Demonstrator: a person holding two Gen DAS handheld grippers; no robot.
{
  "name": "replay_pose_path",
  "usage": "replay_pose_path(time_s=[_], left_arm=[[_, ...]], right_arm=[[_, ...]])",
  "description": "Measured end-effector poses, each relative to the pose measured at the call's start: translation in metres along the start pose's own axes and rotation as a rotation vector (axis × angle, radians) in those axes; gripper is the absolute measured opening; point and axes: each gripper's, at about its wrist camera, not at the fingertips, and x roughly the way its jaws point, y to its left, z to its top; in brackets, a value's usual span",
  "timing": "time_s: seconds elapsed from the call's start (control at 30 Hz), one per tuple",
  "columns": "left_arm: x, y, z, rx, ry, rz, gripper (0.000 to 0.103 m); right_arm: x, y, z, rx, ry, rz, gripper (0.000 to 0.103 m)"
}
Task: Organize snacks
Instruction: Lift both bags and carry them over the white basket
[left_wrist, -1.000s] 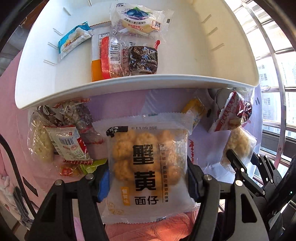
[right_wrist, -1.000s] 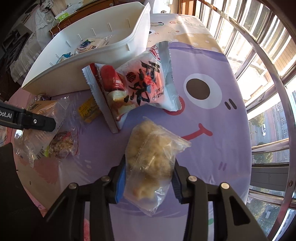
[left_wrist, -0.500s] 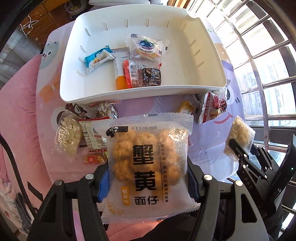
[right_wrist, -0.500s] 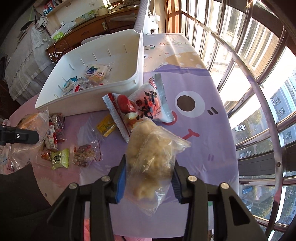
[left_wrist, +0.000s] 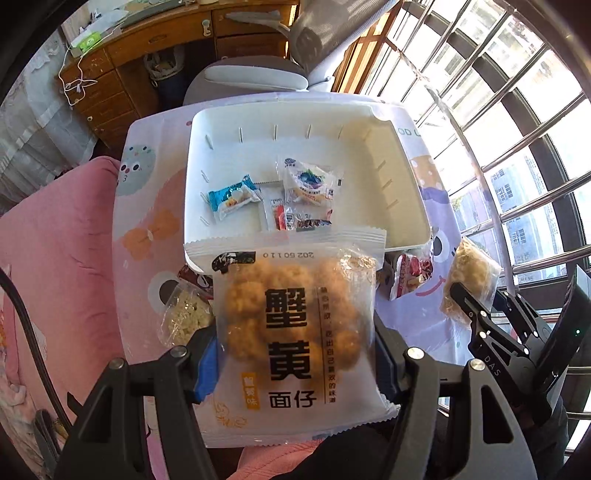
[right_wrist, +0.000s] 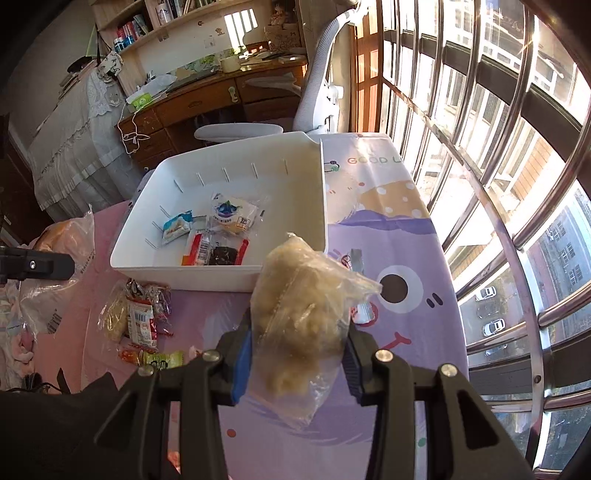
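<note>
The left tool (left_wrist: 295, 354) is clamped by its blue pads on the sides of a flat, glossy crab-roe noodle-snack packet (left_wrist: 295, 332), which hangs in the air in front of the white plastic bin (left_wrist: 402, 206). The right tool (right_wrist: 295, 354) is clamped on a soft, clear bag of pale puffed snack (right_wrist: 303, 314), likewise held above the worktop (right_wrist: 399, 236) near the bin's front corner.

Both grips look risky. The packet's film is slick and air-puffed, so it could slide or swivel between the pads; harder squeezing would likely crush the brittle round pieces inside. The clear bag is thin, crinkly and lumpy, held around its middle, so it may sag, slip out or tear. With two loads heading for one bin, the tools could also bump, or a bag could catch the rim and fall outside.

The bin is rigid, smooth and ribbed inside, with a few small wrapped snacks (left_wrist: 303, 184) on its floor. More crinkly packets (right_wrist: 140, 317) lie loose on the printed cloth beside it.
</note>
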Motion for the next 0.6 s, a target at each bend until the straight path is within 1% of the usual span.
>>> replay_pose_path(time_s=[0.13,0.27,0.4,0.5,0.6], left_arm=[[-0.008,0.003,0.013,0.014,-0.056,0.013,0.066],[-0.008,0.008,0.027,0.000,-0.093,-0.006,0.066],[0.006,0.017,0.042,-0.035,-0.090,-0.018,0.066],[0.018,0.024,0.050,-0.073,-0.098,-0.042,0.066],[0.032,0.029,0.058,-0.096,-0.107,-0.050,0.066]], right_arm=[[0.003,0.010,0.015,-0.030,-0.027,0.014,0.042],[0.007,0.018,0.028,-0.040,-0.064,0.047,0.042],[0.013,0.022,0.038,-0.050,-0.114,0.074,0.042],[0.022,0.021,0.046,-0.031,-0.126,0.108,0.042],[0.032,0.020,0.053,-0.016,-0.137,0.127,0.042]])
